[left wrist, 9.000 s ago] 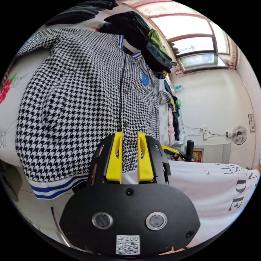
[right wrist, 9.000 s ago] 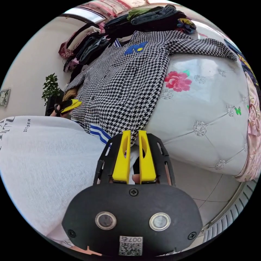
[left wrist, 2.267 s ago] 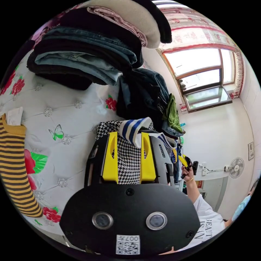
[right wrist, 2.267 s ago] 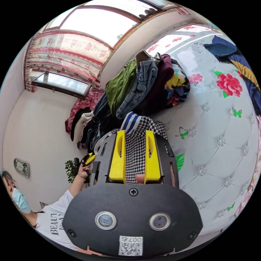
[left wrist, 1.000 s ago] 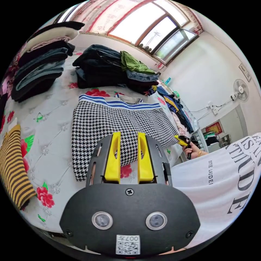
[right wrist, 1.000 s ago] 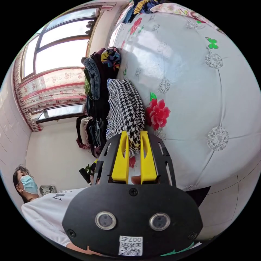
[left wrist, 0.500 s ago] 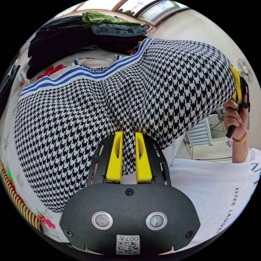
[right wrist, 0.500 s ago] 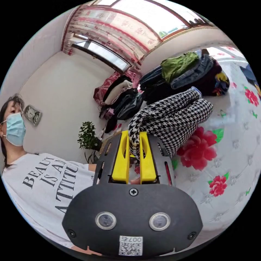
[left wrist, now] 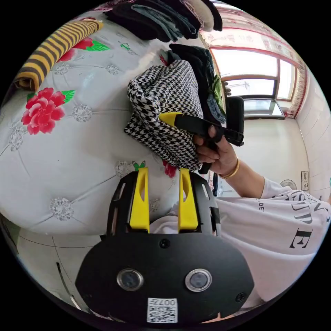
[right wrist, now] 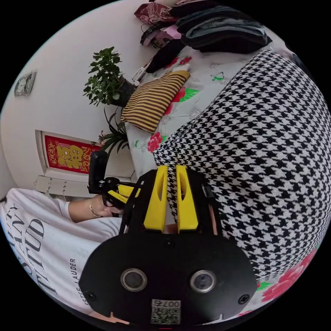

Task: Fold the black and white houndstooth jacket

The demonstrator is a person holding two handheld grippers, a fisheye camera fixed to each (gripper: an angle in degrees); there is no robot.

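While my left claw (left wrist: 161,172) hangs released over the bed (left wrist: 69,144) edge, gripping nothing, my right claw (right wrist: 169,172) is clenched on a fold of the jacket (left wrist: 162,110), which sits bundled on the bed beside a striped garment (right wrist: 151,100) and stacked clothes (left wrist: 165,17).

jacket (right wrist: 269,144) cut off, right gripper (left wrist: 169,119) fingers buried

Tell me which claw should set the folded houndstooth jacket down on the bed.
Right. The right claw is against the folded houndstooth jacket, apparently pinching its edge. The left claw is open, holds nothing, and sits back by the bed edge.
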